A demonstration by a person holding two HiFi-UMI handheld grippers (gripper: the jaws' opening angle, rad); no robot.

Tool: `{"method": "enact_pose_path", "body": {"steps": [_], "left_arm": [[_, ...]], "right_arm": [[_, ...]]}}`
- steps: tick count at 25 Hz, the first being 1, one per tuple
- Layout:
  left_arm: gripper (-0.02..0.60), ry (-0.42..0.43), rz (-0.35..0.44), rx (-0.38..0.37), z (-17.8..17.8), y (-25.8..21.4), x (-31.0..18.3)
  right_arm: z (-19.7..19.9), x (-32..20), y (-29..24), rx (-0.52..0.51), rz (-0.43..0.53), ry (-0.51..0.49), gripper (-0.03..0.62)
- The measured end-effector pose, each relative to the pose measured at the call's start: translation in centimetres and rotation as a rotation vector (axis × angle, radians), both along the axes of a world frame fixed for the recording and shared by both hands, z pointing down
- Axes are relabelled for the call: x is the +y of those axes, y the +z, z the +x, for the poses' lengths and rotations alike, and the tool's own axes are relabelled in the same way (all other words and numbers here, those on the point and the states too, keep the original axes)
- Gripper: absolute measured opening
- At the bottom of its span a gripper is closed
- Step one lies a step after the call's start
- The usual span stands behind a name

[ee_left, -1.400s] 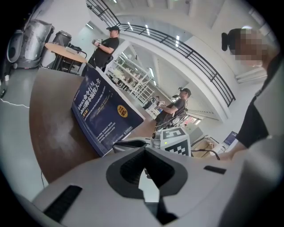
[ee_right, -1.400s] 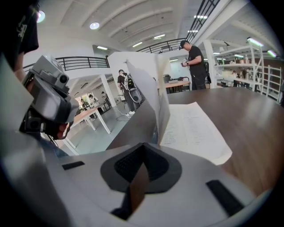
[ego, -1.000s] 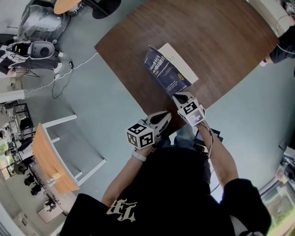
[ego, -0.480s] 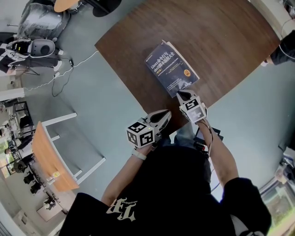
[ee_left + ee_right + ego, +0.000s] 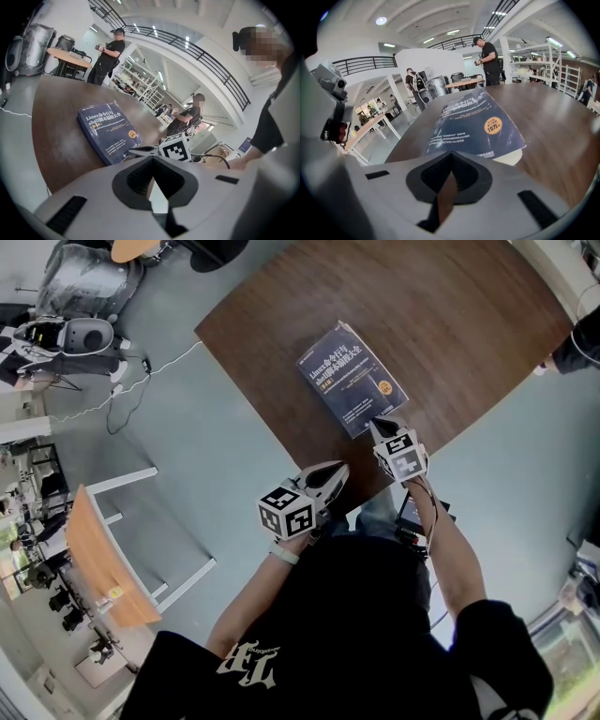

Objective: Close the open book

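Torso in black (image 5: 347, 634) fills the bottom of the head view, with both arms reaching up the frame. The left gripper (image 5: 337, 472) sits just above it at the centre, over the near edge of the table (image 5: 450, 324). In its own view its jaws (image 5: 151, 158) are pressed together with nothing between them. To its right in the head view, a little higher, the right gripper (image 5: 377, 425) points its tip at the near edge of the book (image 5: 352, 379). Whether it touches the cover cannot be told. Its own view shows its jaws (image 5: 451, 154) likewise closed up and empty, with the book (image 5: 473, 124) lying just beyond them.

The book is closed and lies flat, dark blue cover up, on the brown table just above frame centre, set at a slant. In the left gripper view the book (image 5: 108, 131) lies left of centre, with the right gripper (image 5: 140, 151) at its near corner.

Grey floor (image 5: 225, 465) spreads to the left, where a pale desk (image 5: 103, 568) stands at the lower left.
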State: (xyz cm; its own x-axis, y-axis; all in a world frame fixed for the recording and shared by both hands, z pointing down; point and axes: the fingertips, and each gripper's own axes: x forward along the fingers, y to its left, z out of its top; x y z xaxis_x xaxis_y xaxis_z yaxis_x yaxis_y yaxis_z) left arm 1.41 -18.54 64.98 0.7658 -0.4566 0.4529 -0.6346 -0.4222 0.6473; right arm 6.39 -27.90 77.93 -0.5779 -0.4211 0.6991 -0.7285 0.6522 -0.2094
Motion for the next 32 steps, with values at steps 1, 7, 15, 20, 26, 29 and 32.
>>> {"method": "enact_pose_path", "body": {"steps": [1, 7, 15, 20, 26, 29, 32], "left_arm": [[0.005, -0.001, 0.001, 0.000, -0.1, 0.0, -0.1], [0.005, -0.002, -0.009, -0.001, -0.2, 0.3, -0.4], [0.005, 0.003, -0.013, -0.001, -0.2, 0.4, -0.6], [0.005, 0.004, -0.015, -0.003, -0.4, 0.4, -0.8], [0.005, 0.000, -0.016, -0.001, -0.6, 0.4, -0.9], [0.005, -0.003, -0.015, -0.001, -0.8, 0.5, -0.9], [0.005, -0.010, -0.011, 0.002, -0.9, 0.6, -1.2]], "right_arm": [[0.3, -0.3, 0.0, -0.001, -0.002, 0.012, -0.012], [2.0, -2.1, -0.1, -0.006, -0.006, 0.074, -0.012], [3.5, -3.1, 0.0, -0.006, -0.005, 0.122, -0.012], [4.3, -3.8, -0.1, -0.011, -0.004, 0.157, -0.012], [5.6, -4.7, 0.3, -0.010, -0.004, 0.201, -0.012], [5.9, -4.9, 0.3, -0.011, -0.003, 0.209, -0.012], [5.9, -5.0, 0.7, -0.015, -0.009, 0.214, -0.012]]}}
